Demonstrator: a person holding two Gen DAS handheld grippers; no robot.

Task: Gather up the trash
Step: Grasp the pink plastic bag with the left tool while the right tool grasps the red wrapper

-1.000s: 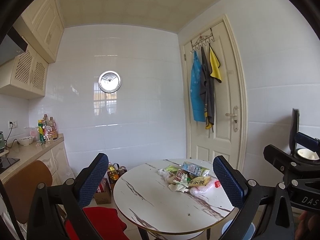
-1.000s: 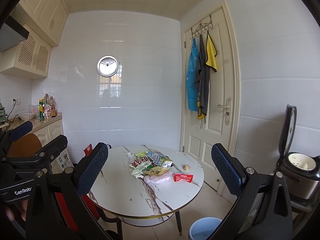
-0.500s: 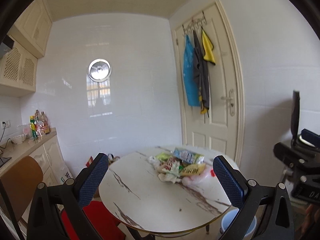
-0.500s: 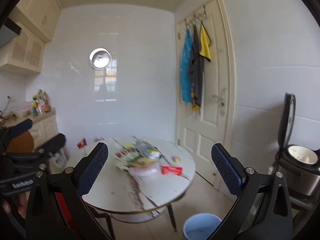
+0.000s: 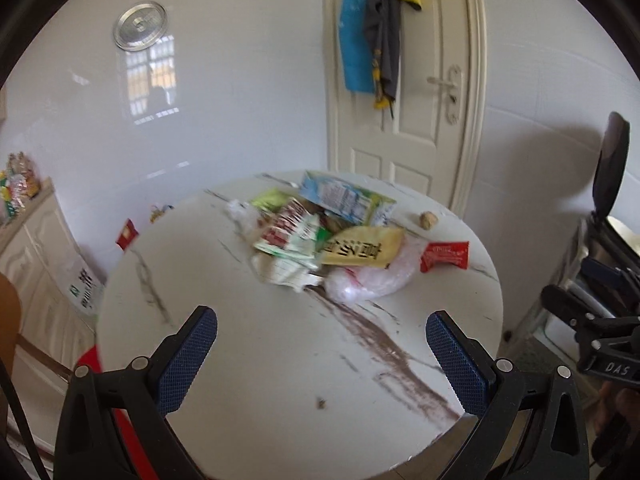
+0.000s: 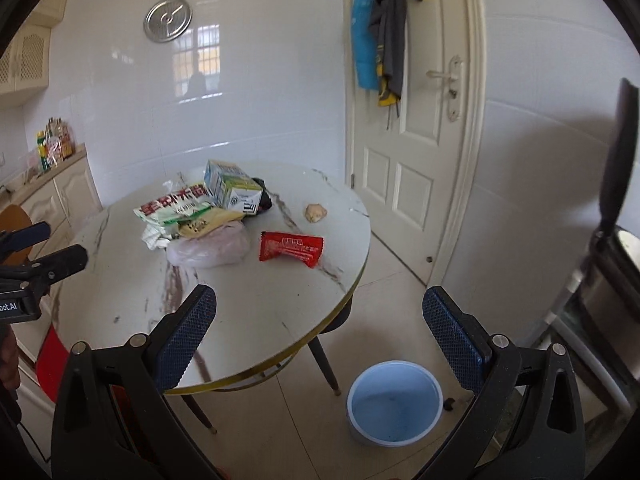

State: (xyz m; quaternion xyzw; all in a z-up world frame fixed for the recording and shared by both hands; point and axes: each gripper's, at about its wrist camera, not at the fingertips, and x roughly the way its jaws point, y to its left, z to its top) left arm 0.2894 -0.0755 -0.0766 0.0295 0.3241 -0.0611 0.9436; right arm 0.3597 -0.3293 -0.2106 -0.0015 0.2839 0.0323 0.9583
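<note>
Crumpled wrappers, a carton and a red packet sit heaped mid-tabletop; left gripper and right gripper hover, jaws wide, empty.

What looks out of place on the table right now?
Wrappers and a milk carton lie heaped on the round table, a red packet and a beige lump apart beside them. The blue bin looks empty.
</note>
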